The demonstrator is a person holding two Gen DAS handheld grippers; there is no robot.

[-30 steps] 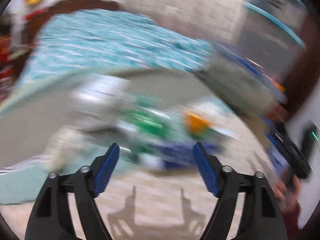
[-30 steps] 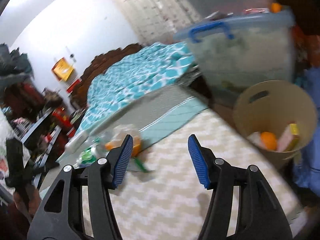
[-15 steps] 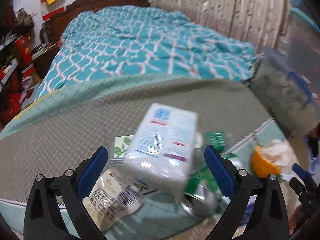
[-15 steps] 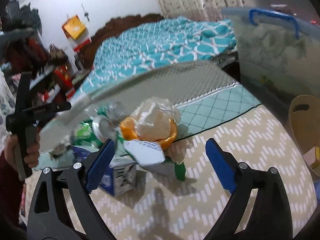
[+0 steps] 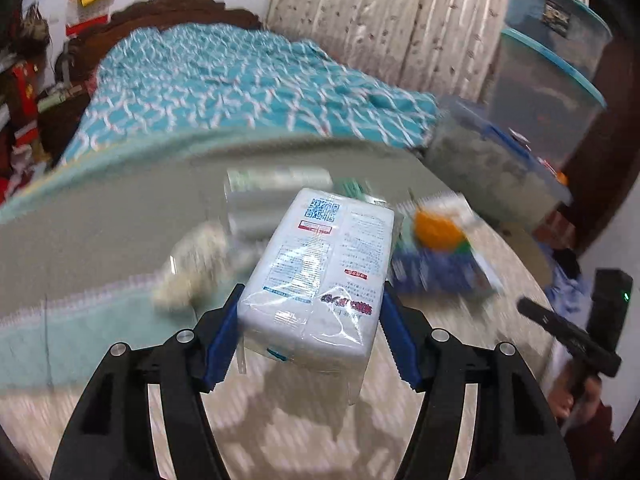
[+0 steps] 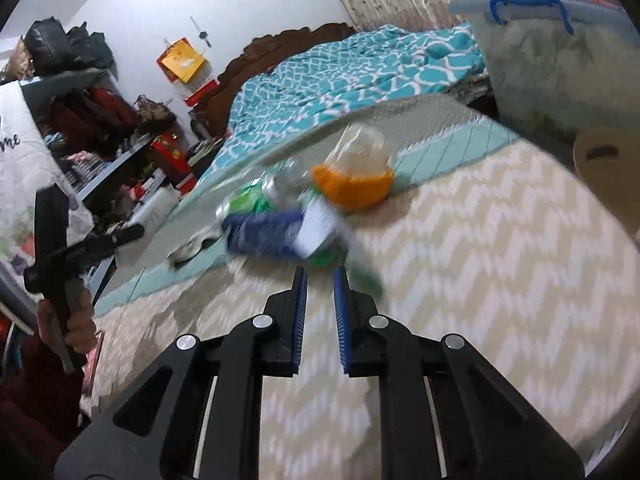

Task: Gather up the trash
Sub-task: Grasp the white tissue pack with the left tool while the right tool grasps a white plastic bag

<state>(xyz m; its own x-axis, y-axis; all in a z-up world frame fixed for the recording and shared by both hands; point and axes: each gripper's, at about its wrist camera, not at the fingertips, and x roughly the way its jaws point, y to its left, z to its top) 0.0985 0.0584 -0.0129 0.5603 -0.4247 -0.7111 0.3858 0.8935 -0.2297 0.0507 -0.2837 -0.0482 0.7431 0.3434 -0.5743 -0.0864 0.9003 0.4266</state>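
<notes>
My left gripper (image 5: 312,296) holds a white plastic-wrapped tissue pack (image 5: 320,256) between its blue pads, jaws still closing on its sides, and the pack hangs above the rug. Behind it lies a blurred trash pile: an orange bowl (image 5: 436,232), a blue carton (image 5: 436,276), a clear bottle (image 5: 276,196) and crumpled paper (image 5: 192,264). In the right wrist view my right gripper (image 6: 320,276) is shut, its tips just short of the blue carton (image 6: 264,236) and a white-green wrapper (image 6: 320,232). I cannot tell whether it pinches anything. The orange bowl (image 6: 352,188) sits behind.
A beige bin (image 6: 604,168) stands at the right edge. Behind it is a lidded storage box with a blue handle (image 6: 552,52). The bed with a teal quilt (image 6: 340,76) lies beyond a grey-teal mat (image 5: 100,220). A hand (image 6: 68,320) grips the left tool's handle.
The left jaws have closed around the tissue pack, which now sits deeper between them and off the floor. The right jaws went from wide open to shut and now sit closer to the pile.
</notes>
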